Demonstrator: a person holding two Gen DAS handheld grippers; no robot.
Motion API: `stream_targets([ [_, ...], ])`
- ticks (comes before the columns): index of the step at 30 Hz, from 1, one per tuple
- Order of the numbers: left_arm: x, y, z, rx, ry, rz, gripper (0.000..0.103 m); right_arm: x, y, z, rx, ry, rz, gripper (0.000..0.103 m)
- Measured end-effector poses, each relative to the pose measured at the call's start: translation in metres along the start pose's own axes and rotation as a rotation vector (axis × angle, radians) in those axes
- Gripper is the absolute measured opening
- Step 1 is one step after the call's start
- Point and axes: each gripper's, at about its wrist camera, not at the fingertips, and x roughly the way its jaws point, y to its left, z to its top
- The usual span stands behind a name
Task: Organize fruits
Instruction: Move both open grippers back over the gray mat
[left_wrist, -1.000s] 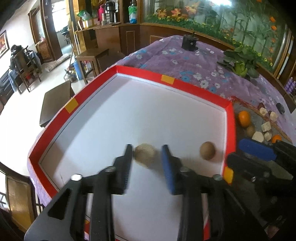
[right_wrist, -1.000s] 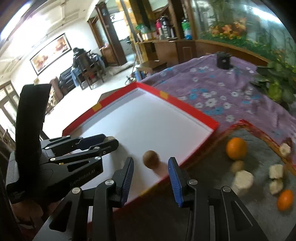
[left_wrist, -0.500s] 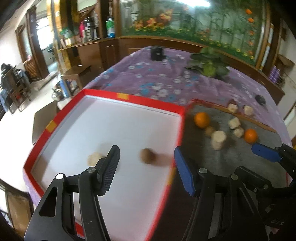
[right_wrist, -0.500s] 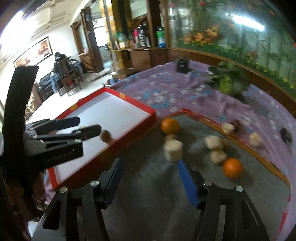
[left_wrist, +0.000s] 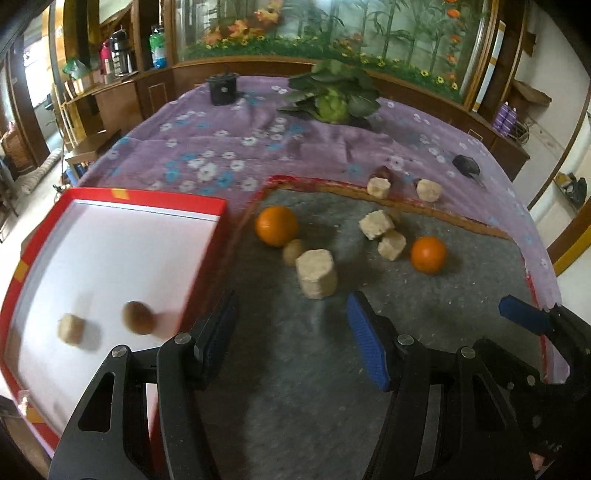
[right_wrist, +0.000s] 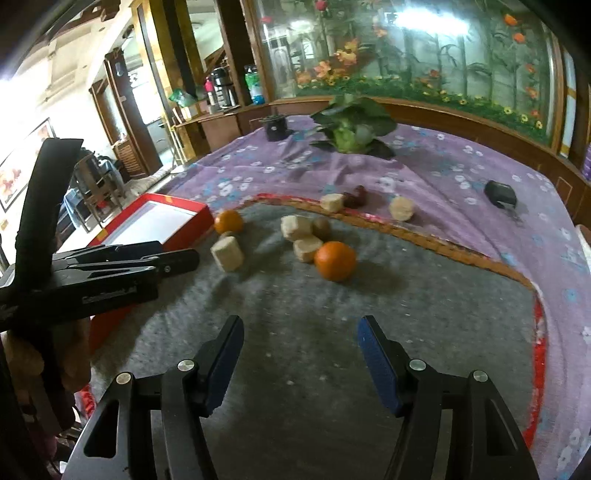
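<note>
Fruits lie in two places: two inside the red-rimmed white tray (left_wrist: 207, 258) on the left, the rest on the grey felt mat (left_wrist: 303, 369) to its right. Nearest, the left gripper (left_wrist: 291, 332) hovers over the mat just beside the tray's right wall, its jaws spread wide with nothing between them. The right gripper (right_wrist: 299, 350) is also held low over the bare near part of the mat, jaws wide apart and empty. In the tray's near left corner sit a pale beige chunk (left_wrist: 71, 328) and, to its right, a round brown kiwi-like fruit (left_wrist: 137, 316), both blurred. Farther on the mat, a large pale faceted chunk (left_wrist: 317, 273) stands just ahead of the left gripper, with a small tan round fruit (left_wrist: 294, 252) touching its far-left side. Beyond that rests a bright orange (left_wrist: 277, 226) near the tray's far corner. To the right lie two more pale chunks (left_wrist: 384, 234) and a second orange (left_wrist: 428, 254). At the far mat edge, on the purple floral cloth (left_wrist: 221, 162), are two further pale pieces (left_wrist: 404, 188).
</note>
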Motion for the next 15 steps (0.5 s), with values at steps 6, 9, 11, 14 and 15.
stream_targets([
  [6,0.02,-0.005,0.003,-0.021,0.047,-0.004,0.062,0.005,-0.011,-0.002,0.007,0.007,-0.002,0.063],
  [9,0.026,-0.005,0.006,-0.036,0.056,-0.001,0.062,0.006,-0.016,-0.001,0.014,0.007,0.008,0.063],
  [11,0.028,-0.006,0.006,-0.037,0.055,0.007,0.062,0.008,-0.019,-0.001,0.019,0.008,0.014,0.063],
  [14,0.031,-0.008,0.007,-0.029,0.059,0.019,0.062,0.011,-0.021,0.0,0.021,0.011,0.016,0.063],
  [15,0.032,-0.008,0.007,-0.028,0.06,0.023,0.062,0.012,-0.022,0.0,0.023,0.012,0.015,0.063],
])
